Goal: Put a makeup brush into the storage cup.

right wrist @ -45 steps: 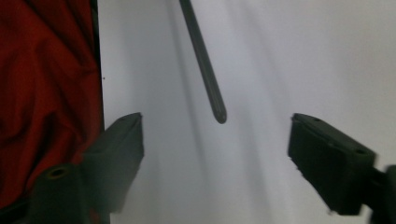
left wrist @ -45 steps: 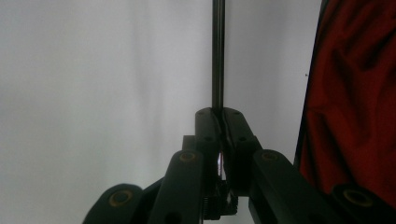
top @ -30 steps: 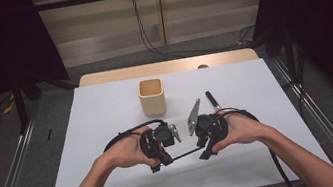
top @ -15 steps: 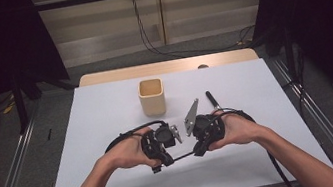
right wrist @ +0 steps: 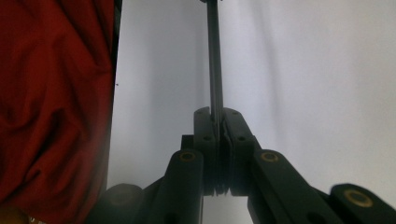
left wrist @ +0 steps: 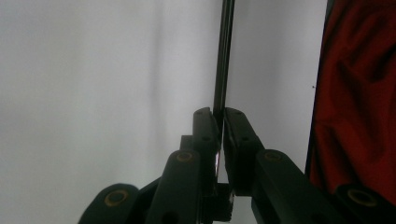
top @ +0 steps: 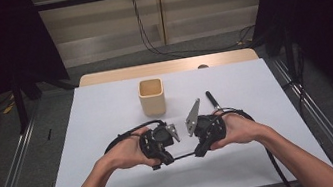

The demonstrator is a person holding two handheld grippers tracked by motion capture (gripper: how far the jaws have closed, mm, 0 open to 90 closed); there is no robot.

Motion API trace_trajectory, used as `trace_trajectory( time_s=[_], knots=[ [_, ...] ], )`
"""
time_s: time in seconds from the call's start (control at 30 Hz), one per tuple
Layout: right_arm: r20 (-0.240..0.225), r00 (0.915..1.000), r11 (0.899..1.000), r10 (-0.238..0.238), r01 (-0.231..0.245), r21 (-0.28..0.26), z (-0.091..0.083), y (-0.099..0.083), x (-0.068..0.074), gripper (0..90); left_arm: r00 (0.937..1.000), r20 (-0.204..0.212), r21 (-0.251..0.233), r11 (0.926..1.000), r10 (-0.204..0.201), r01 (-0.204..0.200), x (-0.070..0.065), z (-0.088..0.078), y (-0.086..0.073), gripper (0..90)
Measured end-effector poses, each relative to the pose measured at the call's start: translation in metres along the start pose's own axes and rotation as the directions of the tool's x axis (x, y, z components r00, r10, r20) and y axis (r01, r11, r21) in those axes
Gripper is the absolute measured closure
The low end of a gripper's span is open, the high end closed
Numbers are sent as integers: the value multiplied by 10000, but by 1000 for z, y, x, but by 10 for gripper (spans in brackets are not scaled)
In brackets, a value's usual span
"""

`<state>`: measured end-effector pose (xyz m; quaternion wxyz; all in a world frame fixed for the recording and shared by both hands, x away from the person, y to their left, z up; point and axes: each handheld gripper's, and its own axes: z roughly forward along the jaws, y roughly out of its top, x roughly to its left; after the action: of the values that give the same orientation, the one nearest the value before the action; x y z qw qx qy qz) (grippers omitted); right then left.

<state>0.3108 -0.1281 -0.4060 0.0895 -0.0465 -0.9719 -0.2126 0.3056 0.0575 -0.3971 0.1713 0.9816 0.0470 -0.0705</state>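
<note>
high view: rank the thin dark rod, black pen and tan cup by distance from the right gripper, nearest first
1. Thin dark rod: clamped in the right gripper, running across to the left gripper.
2. Black pen: on the table just beyond the right hand.
3. Tan cup: farther back, toward the left of centre.
</note>
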Motion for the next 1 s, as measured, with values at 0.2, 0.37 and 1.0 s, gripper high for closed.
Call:
trace_trajectory(
  time_s=[0.2,0.37,1.0],
  knots=[
    [33,9999,9998,117,-116,-154,-1,-2,0,865,10000,9,-431,9990,-93,94,2,-1,-4,793],
    [34,9998,9994,177,-176,-312,-1,-4,0,865,9989,166,-1341,9899,-444,463,5,0,-11,713],
    [29,9981,9971,623,-621,-431,-5,-14,0,865,9714,-959,-3422,9236,-2172,1727,12,4,-40,130]
  ],
)
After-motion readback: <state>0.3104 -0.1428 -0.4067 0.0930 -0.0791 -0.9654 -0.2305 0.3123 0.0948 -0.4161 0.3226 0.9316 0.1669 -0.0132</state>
